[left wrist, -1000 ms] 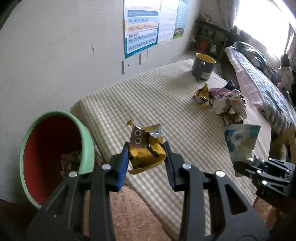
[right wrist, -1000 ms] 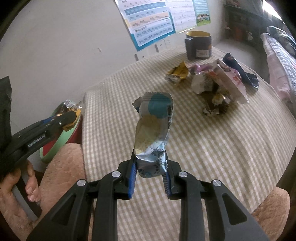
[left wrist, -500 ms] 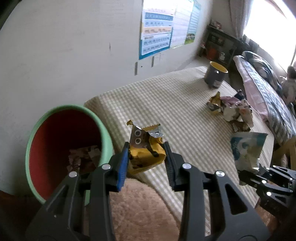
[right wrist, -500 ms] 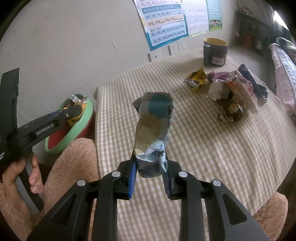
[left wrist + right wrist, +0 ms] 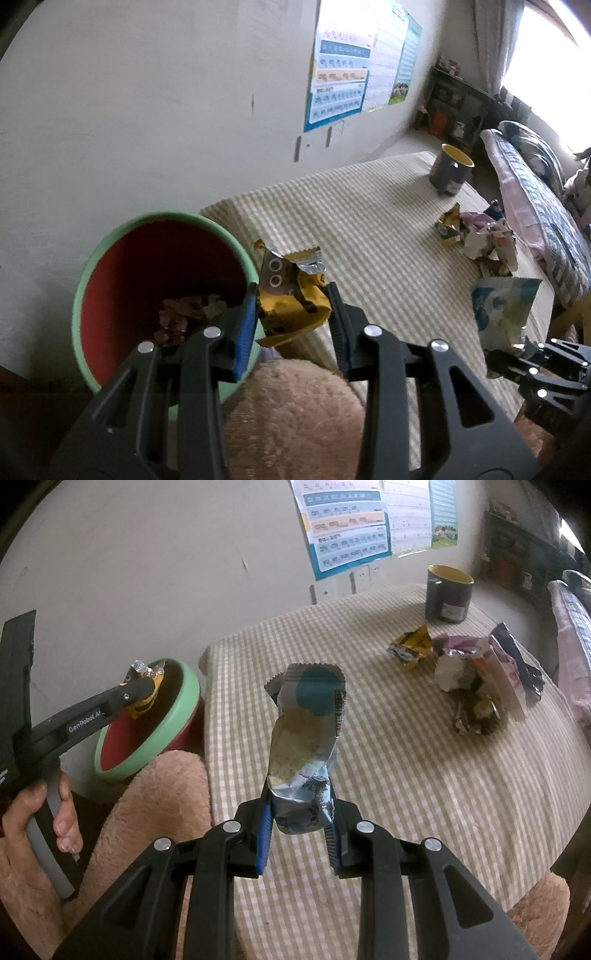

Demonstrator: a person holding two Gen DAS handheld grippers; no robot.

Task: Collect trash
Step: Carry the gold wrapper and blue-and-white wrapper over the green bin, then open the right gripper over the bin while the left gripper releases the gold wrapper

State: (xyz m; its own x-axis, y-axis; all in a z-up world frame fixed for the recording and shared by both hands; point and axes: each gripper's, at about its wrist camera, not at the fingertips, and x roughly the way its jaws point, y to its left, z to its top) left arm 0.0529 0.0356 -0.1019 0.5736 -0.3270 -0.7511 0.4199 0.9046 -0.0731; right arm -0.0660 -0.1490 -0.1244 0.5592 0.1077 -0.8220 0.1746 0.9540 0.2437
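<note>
My left gripper [image 5: 291, 314] is shut on a crumpled yellow wrapper [image 5: 291, 295] and holds it at the right rim of a green bin with a red inside [image 5: 110, 258]. The bin holds some crumpled trash [image 5: 188, 314]. In the right wrist view the left gripper [image 5: 142, 688] with the yellow wrapper [image 5: 146, 686] is over the bin [image 5: 177, 731]. My right gripper [image 5: 299, 819] is shut on a blue and white wrapper [image 5: 306, 738], held upright above the checked table [image 5: 406, 775].
A pile of wrappers [image 5: 476, 686] and a separate yellow wrapper [image 5: 412, 650] lie at the table's far right. A dark mug with a yellow inside [image 5: 448, 594] stands at the back. A pink fluffy cushion [image 5: 155, 805] lies between bin and table. The wall is behind.
My left gripper has carried the yellow wrapper left, from over the table edge to the bin's rim. My right gripper still holds the blue wrapper and has drawn back a little.
</note>
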